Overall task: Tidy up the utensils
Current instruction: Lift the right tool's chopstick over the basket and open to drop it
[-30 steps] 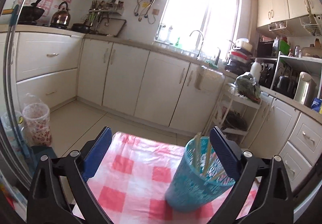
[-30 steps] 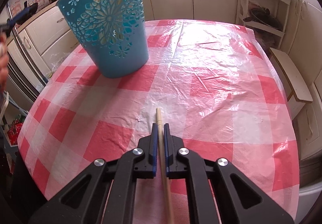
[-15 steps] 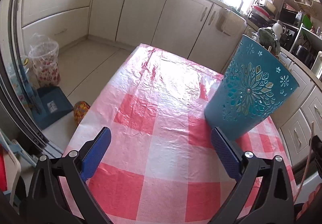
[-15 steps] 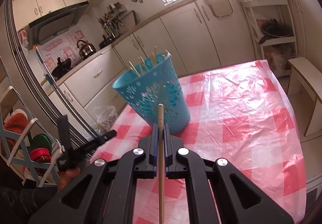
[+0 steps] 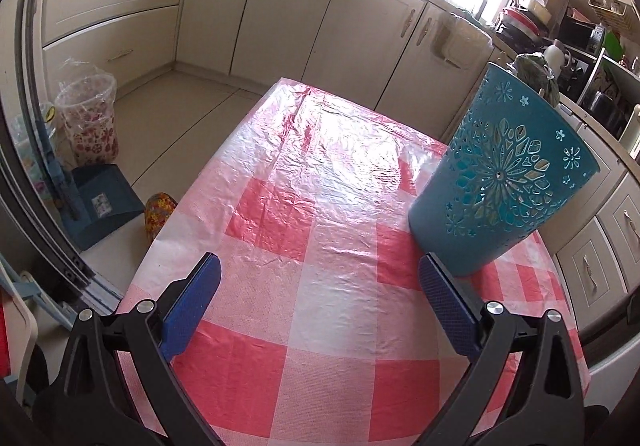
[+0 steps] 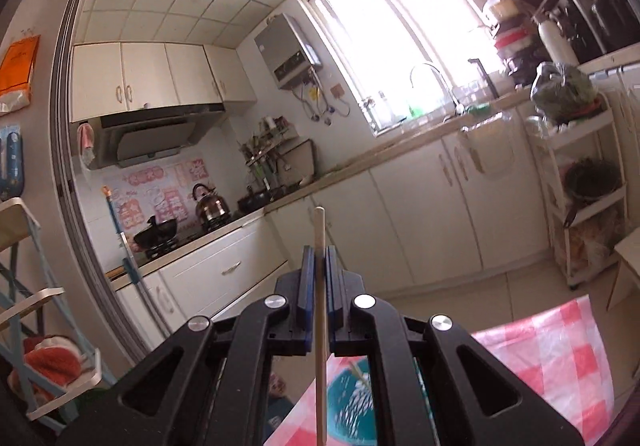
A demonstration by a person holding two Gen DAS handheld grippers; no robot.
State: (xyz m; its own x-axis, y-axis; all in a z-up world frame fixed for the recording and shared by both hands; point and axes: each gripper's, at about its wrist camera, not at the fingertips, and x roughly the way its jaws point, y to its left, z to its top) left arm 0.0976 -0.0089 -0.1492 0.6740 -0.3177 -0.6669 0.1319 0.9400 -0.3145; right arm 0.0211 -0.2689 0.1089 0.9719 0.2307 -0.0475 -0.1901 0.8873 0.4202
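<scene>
One chopstick (image 6: pixel 320 286) is clamped between our right gripper (image 6: pixel 319 258) fingers, raised level above the checked surface (image 5: pixel 320 286); our left gripper (image 5: pixel 316 286) fingers gape empty beside the blue basket (image 5: pixel 500 181).

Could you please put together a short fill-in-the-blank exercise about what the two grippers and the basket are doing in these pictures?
1. The right gripper is shut on a thin wooden ____.
2. The left gripper has its blue-padded jaws wide ____, with nothing between them.
3. The perforated teal plastic basket stands on a tablecloth checked in white and ____.
4. In the right wrist view, that basket appears ____ the gripper.

Missing words: chopstick; open; red; below
</scene>
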